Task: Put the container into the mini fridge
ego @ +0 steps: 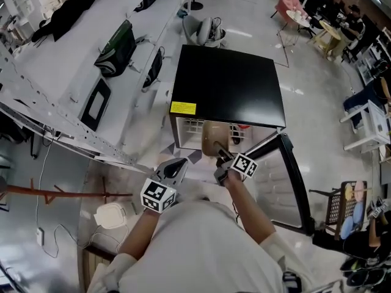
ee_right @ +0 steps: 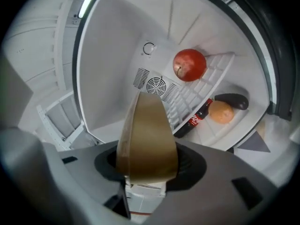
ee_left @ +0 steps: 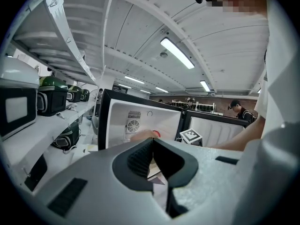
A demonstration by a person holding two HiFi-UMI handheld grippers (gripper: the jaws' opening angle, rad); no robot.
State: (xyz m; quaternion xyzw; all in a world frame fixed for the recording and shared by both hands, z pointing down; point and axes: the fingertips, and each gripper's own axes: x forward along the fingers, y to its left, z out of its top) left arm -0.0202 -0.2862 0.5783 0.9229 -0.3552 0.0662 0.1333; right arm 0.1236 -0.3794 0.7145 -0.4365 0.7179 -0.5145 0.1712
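The tan container (ego: pixel 214 140) sits at the mouth of the black mini fridge (ego: pixel 229 81), whose door (ego: pixel 287 182) hangs open to the right. My right gripper (ego: pixel 221 159) is shut on it. In the right gripper view the container (ee_right: pixel 147 139) stands edge-on between the jaws and hides part of the white fridge interior (ee_right: pixel 112 69). My left gripper (ego: pixel 176 166) hovers just left of the opening, shut and empty. In the left gripper view its jaws (ee_left: pixel 153 156) meet, and beyond them the fridge (ee_left: pixel 140 118) and container (ee_left: pixel 143 135) show.
Inside the fridge a red apple (ee_right: pixel 189 64) rests on the wire shelf (ee_right: pixel 201 90); an orange (ee_right: pixel 221 112), a dark eggplant (ee_right: pixel 232 101) and a cola bottle (ee_right: pixel 194 121) lie below it. White shelving with dark bags (ego: pixel 116 50) runs along the left. A white lid-like object (ego: pixel 111 215) lies on the floor.
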